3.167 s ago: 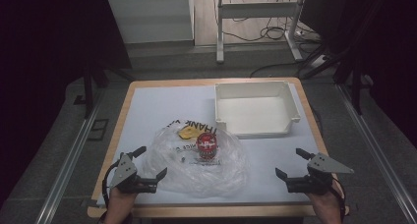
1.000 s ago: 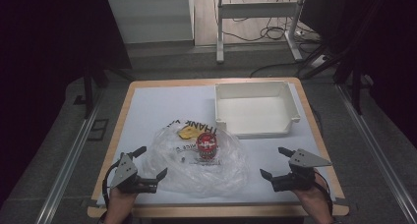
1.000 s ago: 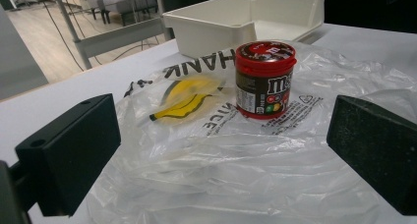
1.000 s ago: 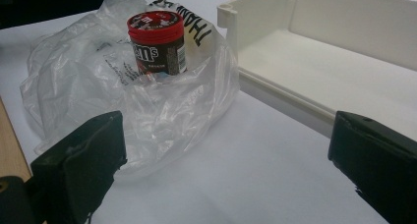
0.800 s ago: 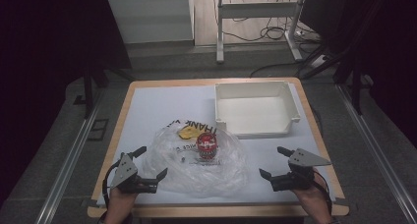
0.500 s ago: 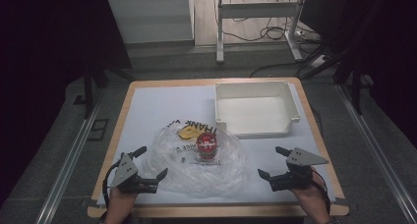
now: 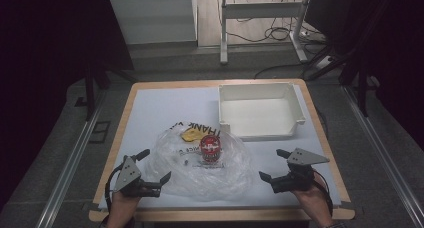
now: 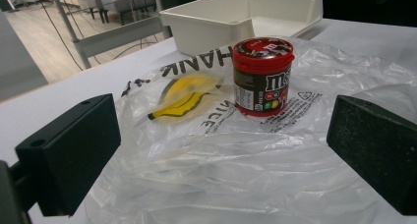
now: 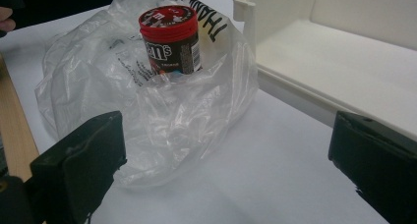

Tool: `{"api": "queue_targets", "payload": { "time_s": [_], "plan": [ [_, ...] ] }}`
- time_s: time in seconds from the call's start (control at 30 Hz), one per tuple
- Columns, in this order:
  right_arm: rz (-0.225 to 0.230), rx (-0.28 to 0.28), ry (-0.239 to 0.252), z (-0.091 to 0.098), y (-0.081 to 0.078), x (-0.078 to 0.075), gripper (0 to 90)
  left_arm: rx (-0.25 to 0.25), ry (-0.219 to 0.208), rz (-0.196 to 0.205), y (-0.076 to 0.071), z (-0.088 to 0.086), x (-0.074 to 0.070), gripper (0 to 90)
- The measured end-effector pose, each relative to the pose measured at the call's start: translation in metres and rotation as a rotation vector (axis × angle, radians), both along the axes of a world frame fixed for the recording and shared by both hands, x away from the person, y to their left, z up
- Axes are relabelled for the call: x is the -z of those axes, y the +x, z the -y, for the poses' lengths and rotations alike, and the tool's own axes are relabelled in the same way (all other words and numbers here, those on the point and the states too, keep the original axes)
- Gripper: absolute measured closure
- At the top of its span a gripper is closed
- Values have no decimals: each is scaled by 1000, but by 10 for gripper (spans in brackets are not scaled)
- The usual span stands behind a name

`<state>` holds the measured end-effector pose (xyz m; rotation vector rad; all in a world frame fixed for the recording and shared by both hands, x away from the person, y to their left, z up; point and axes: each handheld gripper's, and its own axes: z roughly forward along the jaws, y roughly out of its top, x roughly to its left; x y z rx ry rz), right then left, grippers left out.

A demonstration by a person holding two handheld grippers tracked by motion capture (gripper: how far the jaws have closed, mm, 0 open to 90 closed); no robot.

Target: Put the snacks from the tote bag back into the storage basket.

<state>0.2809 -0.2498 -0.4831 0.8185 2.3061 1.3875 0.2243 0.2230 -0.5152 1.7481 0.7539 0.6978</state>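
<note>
Where the crumpled clear plastic bag [image 7: 205,163] printed with black letters and a yellow smiley lies spread on the white table top [image 7: 160,108], a small round candy jar with a red lid and dark brown label [image 7: 210,148] stands upright on or in it, near the table's middle and just short of the open front of the white rectangular plastic bin [image 7: 260,110]. In the left gripper view the jar [image 8: 262,75] stands beyond the jaws, with the yellow print [image 8: 189,97] beside it and the bin [image 8: 246,17] behind. In the right gripper view the jar [image 9: 170,40] shows behind a fold of the bag [image 9: 162,101], and the bin [image 9: 334,52] lies alongside. The left gripper [image 7: 150,169] rests low at the bag's near left edge, its jaws spread wide and empty, the hand [image 7: 122,210] coming in from the table's near edge. The right gripper [image 7: 275,165] hangs just right of the bag, its jaws likewise wide apart and pointed toward the bag, the hand [image 7: 312,200] behind it angled inward.
</note>
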Motion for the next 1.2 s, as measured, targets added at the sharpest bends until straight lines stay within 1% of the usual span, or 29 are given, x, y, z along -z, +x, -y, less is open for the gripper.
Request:
{"api": "queue_targets", "payload": {
  "time_s": [0.17, 0.27, 0.43, 0.57, 0.87, 1.0, 1.03, 1.2],
  "plan": [
    [-14, -30, 4, -4, 2, 0, 11, -1, 2, 0, 0, 0, 0, 0],
    [-6, -51, 9, -7, 3, 0, 11, -1, 2, 1, 0, 0, 0, 0],
    [1, -67, 5, -11, 5, 0, 11, -1, 0, 3, 0, 0, 0, 0],
    [1, -70, 4, -12, 5, 0, 10, -1, -3, 5, 0, 0, 0, 0],
    [19, -81, -9, -18, 8, 0, 11, -2, -9, 6, 0, -1, 0, 0],
    [16, -93, -17, -23, 11, 0, 11, -1, -9, 6, 0, -1, 0, 0],
    [11, -100, -27, -25, 12, 1, 11, -2, -9, 6, 0, -1, 0, 0],
    [7, -107, -39, -29, 13, 0, 11, -1, -7, 6, 0, -1, 0, 0]
  ]
}}
